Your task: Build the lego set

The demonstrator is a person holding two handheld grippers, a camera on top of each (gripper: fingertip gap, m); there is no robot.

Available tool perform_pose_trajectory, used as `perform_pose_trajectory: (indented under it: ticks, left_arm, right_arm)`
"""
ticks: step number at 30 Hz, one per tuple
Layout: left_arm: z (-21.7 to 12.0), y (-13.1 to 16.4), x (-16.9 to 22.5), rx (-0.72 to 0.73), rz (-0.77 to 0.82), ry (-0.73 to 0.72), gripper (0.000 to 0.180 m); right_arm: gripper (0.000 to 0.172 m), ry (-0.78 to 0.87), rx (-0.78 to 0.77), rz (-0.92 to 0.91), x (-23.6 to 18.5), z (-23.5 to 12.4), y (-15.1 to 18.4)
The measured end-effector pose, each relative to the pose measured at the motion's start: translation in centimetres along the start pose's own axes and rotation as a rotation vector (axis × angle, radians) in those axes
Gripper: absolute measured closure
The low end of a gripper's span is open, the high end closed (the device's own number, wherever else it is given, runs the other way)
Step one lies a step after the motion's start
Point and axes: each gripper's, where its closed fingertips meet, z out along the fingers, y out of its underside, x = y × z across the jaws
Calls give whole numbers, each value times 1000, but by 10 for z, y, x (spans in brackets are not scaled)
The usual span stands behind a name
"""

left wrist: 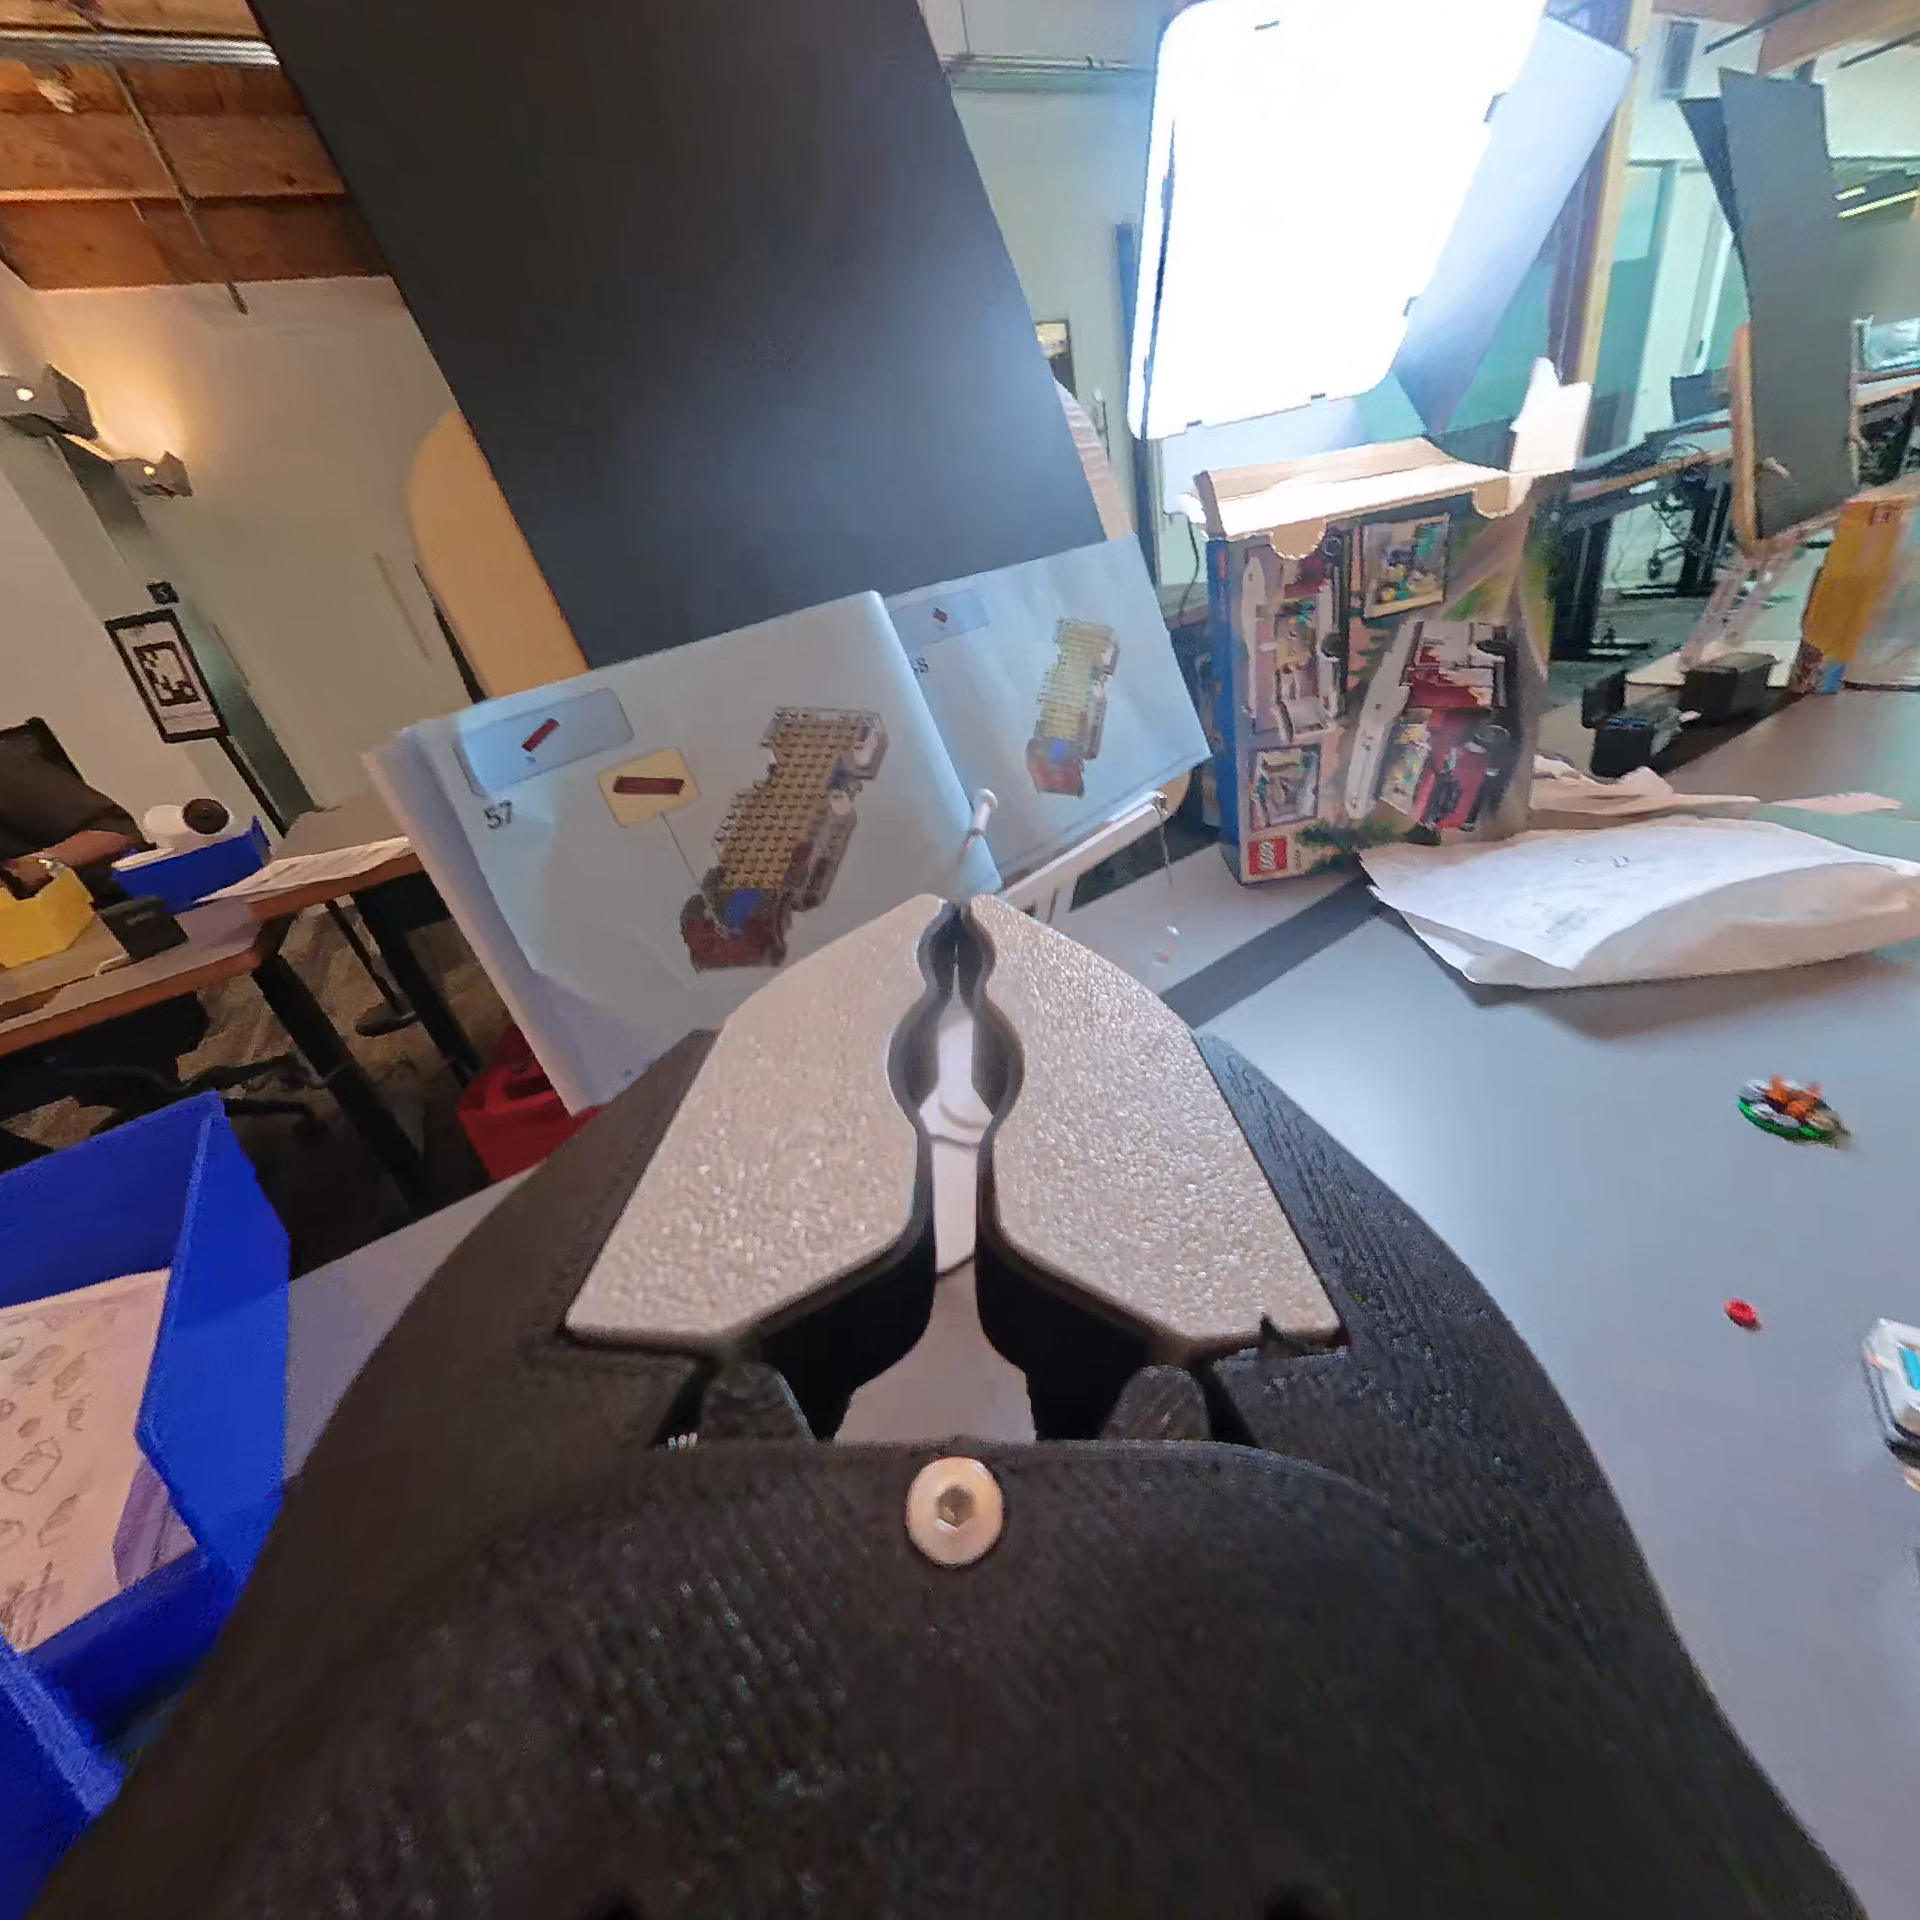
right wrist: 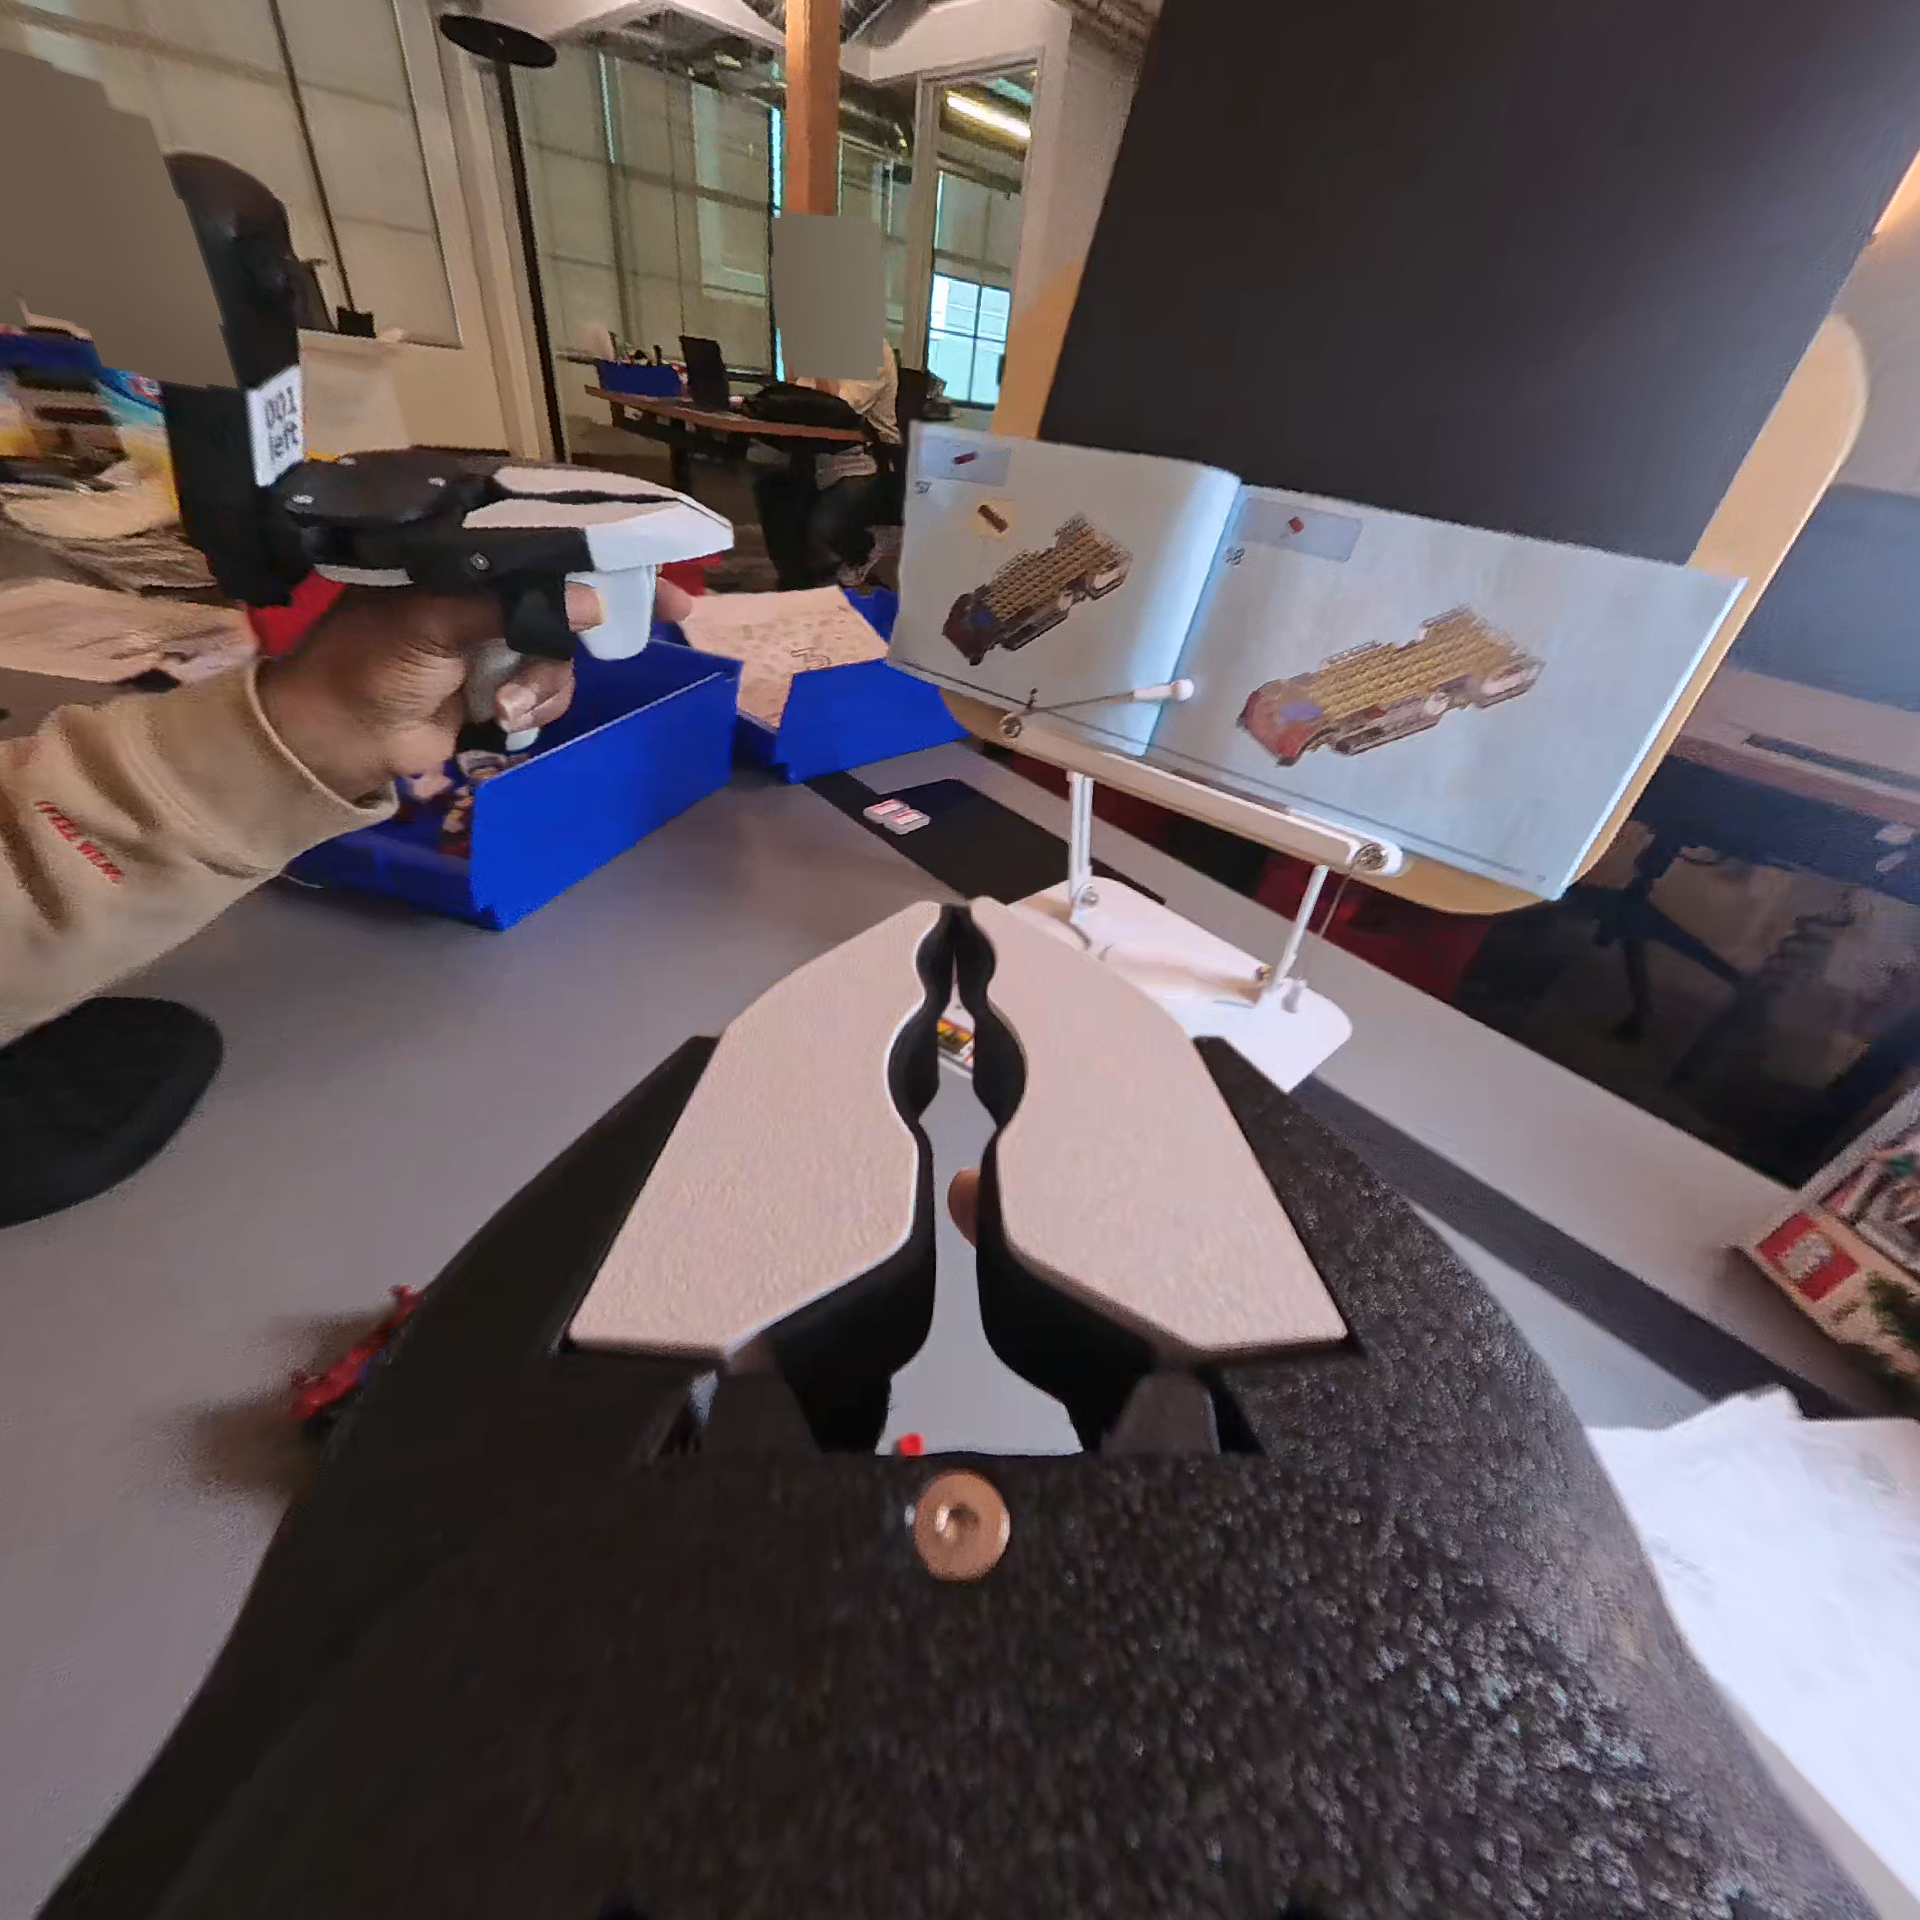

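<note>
My left gripper point(left wrist: 961, 914) is shut, its fingertips touching, and I see nothing between them. It is raised above the grey table point(left wrist: 1507, 1195) and points at the open instruction booklet point(left wrist: 727, 790) on its stand. It also shows in the right wrist view point(right wrist: 712, 538), held up in a hand over a blue bin point(right wrist: 582, 790). My right gripper point(right wrist: 961, 914) is shut too, with nothing between its tips, low over the table in front of the white stand base point(right wrist: 1174, 966). A small red and blue lego piece point(right wrist: 353, 1351) lies on the table at its left.
The lego box point(left wrist: 1382, 675) stands at the back right beside a white paper bag point(left wrist: 1642, 894). A green and orange piece point(left wrist: 1789, 1110) and a red stud point(left wrist: 1741, 1313) lie on the table. A second blue bin point(right wrist: 831, 707), small white tiles point(right wrist: 899, 816) and a black pad point(right wrist: 94, 1101) are nearby. My right gripper is the nearer one to the red stud point(left wrist: 1741, 1313): about 20 cm, against 35 cm.
</note>
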Motion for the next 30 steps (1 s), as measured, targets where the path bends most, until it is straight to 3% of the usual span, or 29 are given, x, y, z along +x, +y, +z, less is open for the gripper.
perform_pose_trajectory:
  ticks: [9,11,21,30]
  left_arm:
    - [-60,100,109,-273,-79,293,180]
    - [-68,107,124,-269,-105,334,180]
    - [-70,134,158,-273,-33,494,176]
    - [-66,124,138,-214,-47,404,167]
  right_arm:
    - [172,-99,-24,-139,-31,-6,85]
    - [172,-62,-22,-194,-23,-9,91]
    - [172,-110,-74,-129,-34,6,125]
    - [172,-103,-61,-110,-32,6,126]
